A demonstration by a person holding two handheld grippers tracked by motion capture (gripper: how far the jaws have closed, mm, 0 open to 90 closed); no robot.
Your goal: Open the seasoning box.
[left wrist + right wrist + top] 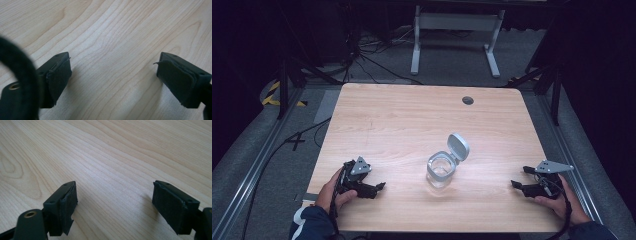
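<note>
A clear glass jar (pixel 441 170) stands near the middle front of the wooden table (pixel 412 115), its grey hinged lid (pixel 458 146) flipped up and back. My left gripper (pixel 378 188) rests at the front left, a good way left of the jar, open with nothing between its pads (pixel 58 77). My right gripper (pixel 517 186) rests at the front right, open and empty as well, jaws pointing left toward the jar. Both gripper views look along spread jaws, the left gripper (pixel 112 75) and the right gripper (pixel 113 200), at bare wood grain.
A small round grommet (pixel 468 100) sits in the table near its far edge. Beyond the table stands a white desk frame (pixel 457 30) on grey floor, with cables (pixel 362 55) at the back left. Dark stands flank the table.
</note>
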